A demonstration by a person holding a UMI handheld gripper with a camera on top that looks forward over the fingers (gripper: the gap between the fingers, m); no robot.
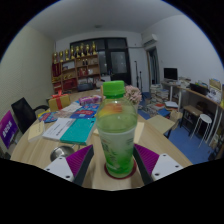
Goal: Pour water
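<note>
A clear plastic bottle (117, 135) with a green cap (114, 89) and a green label stands upright on a round brown-rimmed coaster (99, 177) on the wooden table (40, 150). My gripper (115, 165) is open around it. The bottle stands between the two purple pads (82, 160). The right pad lies close against the bottle's side and a narrow gap shows at the left pad. The bottle's base is partly hidden by the fingers.
Books and papers (75, 130) lie beyond the bottle on the table, and an open laptop (22, 112) stands to the left. A small round metal object (60, 153) sits near the left finger. A shelf (77, 68) and a desk with chairs (195, 105) line the room behind.
</note>
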